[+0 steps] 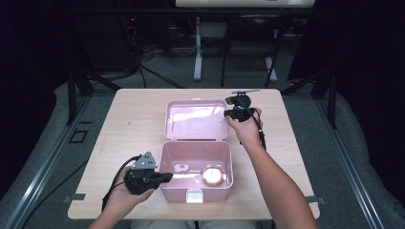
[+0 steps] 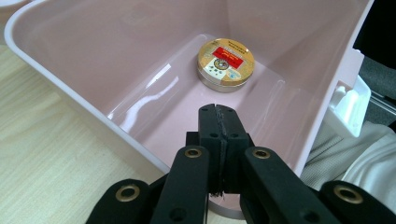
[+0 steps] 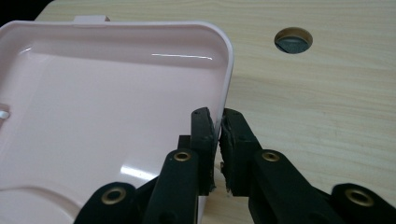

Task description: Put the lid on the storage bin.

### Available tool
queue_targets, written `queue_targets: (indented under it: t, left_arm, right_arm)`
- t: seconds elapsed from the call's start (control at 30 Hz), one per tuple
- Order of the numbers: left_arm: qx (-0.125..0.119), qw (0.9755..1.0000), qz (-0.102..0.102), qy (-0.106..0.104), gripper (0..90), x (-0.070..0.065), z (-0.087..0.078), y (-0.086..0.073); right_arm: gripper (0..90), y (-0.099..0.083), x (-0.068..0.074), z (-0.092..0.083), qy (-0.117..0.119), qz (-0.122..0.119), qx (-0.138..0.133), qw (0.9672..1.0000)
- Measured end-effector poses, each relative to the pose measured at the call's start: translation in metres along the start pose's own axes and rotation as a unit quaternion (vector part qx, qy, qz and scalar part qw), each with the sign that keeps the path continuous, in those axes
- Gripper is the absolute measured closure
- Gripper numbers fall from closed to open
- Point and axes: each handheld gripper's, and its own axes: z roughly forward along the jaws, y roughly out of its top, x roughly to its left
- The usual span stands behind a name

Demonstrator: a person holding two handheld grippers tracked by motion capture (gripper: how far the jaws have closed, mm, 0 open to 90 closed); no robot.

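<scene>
My right claw (image 3: 218, 140) is pinching the rim of the open pink lid (image 3: 93, 107). My left claw (image 2: 219, 135) is resting clenched and empty over the box (image 2: 93, 93) wall, with a round tin (image 2: 226, 64) lying inside.

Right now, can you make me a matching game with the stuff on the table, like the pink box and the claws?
Things:
1. round tin
2. lid of the pink box
3. left claw
4. right claw

Places or states:
A. pinching the edge of the lid
B. lying flat on the bottom of the box
C. shut with nothing in it, poking over the box wall
D. swung open, lying back on the table

Right pairs: 1-B, 2-D, 3-C, 4-A
</scene>
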Motion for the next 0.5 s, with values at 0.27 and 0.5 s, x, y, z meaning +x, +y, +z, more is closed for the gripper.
queue_targets:
  t: [0.27,0.5]
  left_arm:
    - [0.0,1.0,0.0,0.002,90.0,-0.001,0.0,0.0]
    - [0.001,1.0,-0.001,0.004,90.0,-0.001,0.0,0.0]
  right_arm:
    - [85.3,0.004,0.004,-0.019,0.005,-0.011,-0.021,0.9997]
    - [85.9,0.004,0.006,-0.032,0.009,-0.017,-0.033,0.9993]
